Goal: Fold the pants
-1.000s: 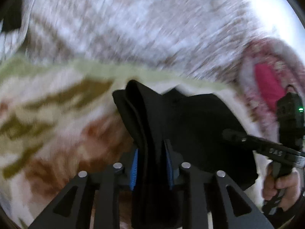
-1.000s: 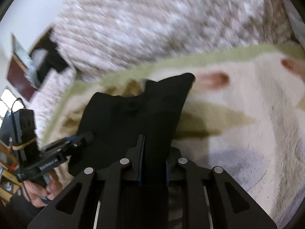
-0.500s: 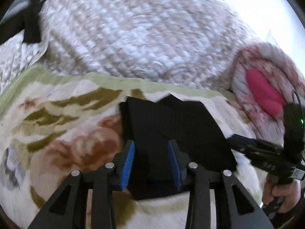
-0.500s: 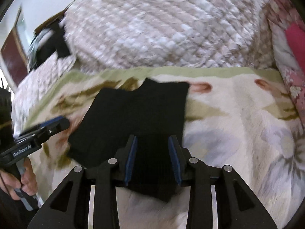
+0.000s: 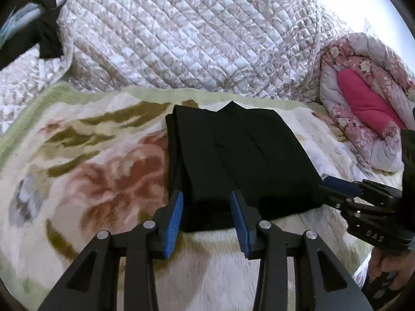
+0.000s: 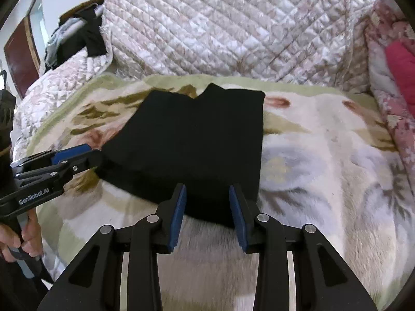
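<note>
Both grippers, left gripper (image 5: pixel 206 213) still opening and right gripper (image 6: pixel 207 208) apart, have let go of the black pants (image 5: pixel 233 160), now lying folded on the near floral blanket (image 5: pixel 90 171), so the fold looks finished.

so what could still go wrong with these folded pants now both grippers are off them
The left gripper is opening with its fingertips beside the black pants' near edge, so pulling back could snag and lift a layer. The plush blanket is soft and uneven, so the stacked fold may slump. The far edge shows an uneven notch, so the fold may need squaring.
</note>
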